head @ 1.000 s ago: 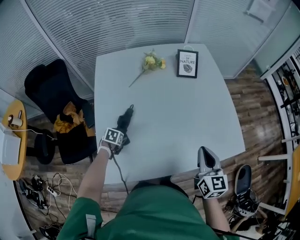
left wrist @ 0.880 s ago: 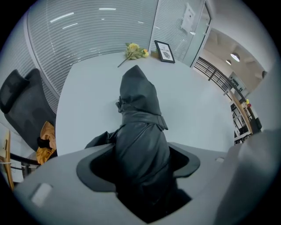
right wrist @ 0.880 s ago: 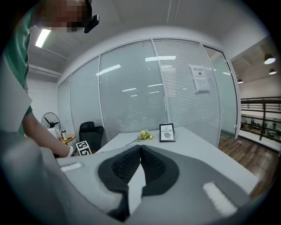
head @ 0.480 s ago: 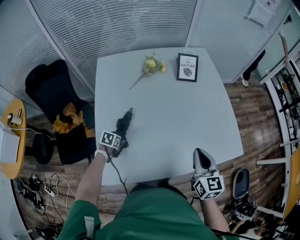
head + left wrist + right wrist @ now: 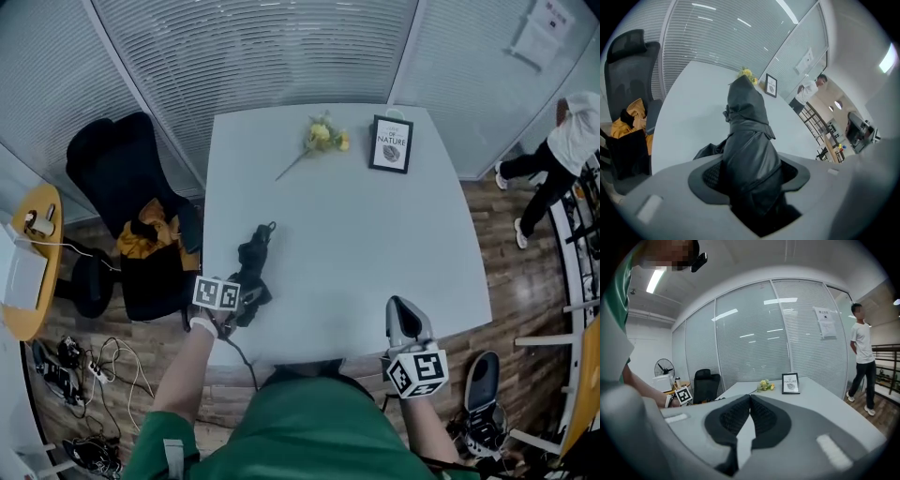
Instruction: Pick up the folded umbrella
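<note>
The folded umbrella (image 5: pixel 255 262) is black and lies lengthwise near the left edge of the white table (image 5: pixel 375 234). My left gripper (image 5: pixel 244 297) is shut on its near end. In the left gripper view the dark fabric of the umbrella (image 5: pixel 747 136) fills the gap of the left gripper (image 5: pixel 750 176) and both pads press on it. Those jaws have just been closing on the umbrella. My right gripper (image 5: pixel 405 306) hovers at the table's near right edge, away from the umbrella. In its own view the right gripper (image 5: pixel 750 398) is shut, its tips touching, with nothing held.
Yellow flowers (image 5: pixel 322 139) and a framed print (image 5: pixel 391 143) stand at the table's far side. A black office chair (image 5: pixel 122 187) with orange cloth is left of the table. Cables (image 5: pixel 75 375) lie on the floor. A person (image 5: pixel 562 155) walks at the right.
My left gripper has closed on the umbrella's near end, lifted and tilted it, drawing it toward the near-left edge. A person has walked into view at the right.
</note>
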`<state>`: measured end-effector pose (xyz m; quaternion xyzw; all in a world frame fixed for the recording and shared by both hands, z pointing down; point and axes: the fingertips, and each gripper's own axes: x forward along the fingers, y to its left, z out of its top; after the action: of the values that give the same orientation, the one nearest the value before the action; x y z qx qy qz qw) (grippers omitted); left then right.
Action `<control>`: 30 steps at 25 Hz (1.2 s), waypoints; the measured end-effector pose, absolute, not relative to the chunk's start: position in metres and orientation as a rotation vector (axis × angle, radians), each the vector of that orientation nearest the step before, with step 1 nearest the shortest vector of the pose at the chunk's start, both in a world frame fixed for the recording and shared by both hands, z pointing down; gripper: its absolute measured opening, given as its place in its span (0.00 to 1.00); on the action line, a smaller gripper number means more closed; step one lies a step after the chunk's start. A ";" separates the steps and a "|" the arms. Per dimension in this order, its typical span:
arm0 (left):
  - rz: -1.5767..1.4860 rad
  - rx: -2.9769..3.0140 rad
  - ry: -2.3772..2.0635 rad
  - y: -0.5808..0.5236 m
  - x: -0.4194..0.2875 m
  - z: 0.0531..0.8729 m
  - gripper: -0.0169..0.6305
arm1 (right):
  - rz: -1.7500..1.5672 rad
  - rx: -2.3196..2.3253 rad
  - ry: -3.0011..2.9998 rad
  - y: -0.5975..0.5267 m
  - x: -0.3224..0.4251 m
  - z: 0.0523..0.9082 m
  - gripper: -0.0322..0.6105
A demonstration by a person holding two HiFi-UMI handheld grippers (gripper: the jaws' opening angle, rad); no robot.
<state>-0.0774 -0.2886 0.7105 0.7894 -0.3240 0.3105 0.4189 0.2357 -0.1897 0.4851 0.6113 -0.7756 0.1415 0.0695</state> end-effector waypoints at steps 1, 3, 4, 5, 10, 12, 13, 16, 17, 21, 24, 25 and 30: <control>0.742 1.995 -0.810 -0.286 -0.076 0.702 0.46 | 0.422 1.830 -2.343 -0.191 0.233 0.485 0.05; 0.656 2.027 -0.802 -0.281 -0.071 0.682 0.46 | 0.416 1.813 -2.357 -0.194 0.229 0.484 0.05; 0.613 2.044 -0.801 -0.279 -0.070 0.672 0.46 | 0.414 1.806 -2.364 -0.196 0.227 0.484 0.05; 0.576 2.062 -0.808 -0.277 -0.069 0.661 0.46 | 0.411 1.799 -2.371 -0.197 0.225 0.483 0.05; 0.439 2.177 -0.870 -0.262 -0.066 0.602 0.46 | 0.401 1.774 -2.403 -0.201 0.214 0.479 0.05; 0.366 2.206 -0.871 -0.256 -0.062 0.580 0.46 | 0.400 1.763 -2.413 -0.205 0.211 0.478 0.05; 0.332 2.217 -0.866 -0.254 -0.060 0.570 0.46 | 0.399 1.757 -2.417 -0.207 0.209 0.478 0.05; 0.253 2.252 -0.843 -0.249 -0.055 0.540 0.46 | 0.390 1.740 -2.430 -0.213 0.204 0.473 0.05; 0.226 2.266 -0.838 -0.247 -0.054 0.530 0.46 | 0.384 1.737 -2.436 -0.215 0.203 0.470 0.05; 0.074 2.322 -0.825 -0.243 -0.046 0.484 0.46 | 0.350 1.733 -2.473 -0.221 0.202 0.456 0.05; -0.025 2.369 -0.839 -0.242 -0.047 0.448 0.46 | 0.324 1.730 -2.500 -0.226 0.199 0.444 0.05; -0.047 2.386 -0.851 -0.242 -0.049 0.437 0.46 | 0.313 1.729 -2.506 -0.228 0.197 0.440 0.05; -0.127 2.467 -0.919 -0.235 -0.058 0.394 0.46 | 0.263 1.739 -2.519 -0.230 0.190 0.426 0.05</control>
<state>-0.0582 -0.2351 0.3944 0.9062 -0.3375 -0.0467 0.2503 0.1904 -0.2298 0.4257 0.5657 -0.8194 0.0855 0.0344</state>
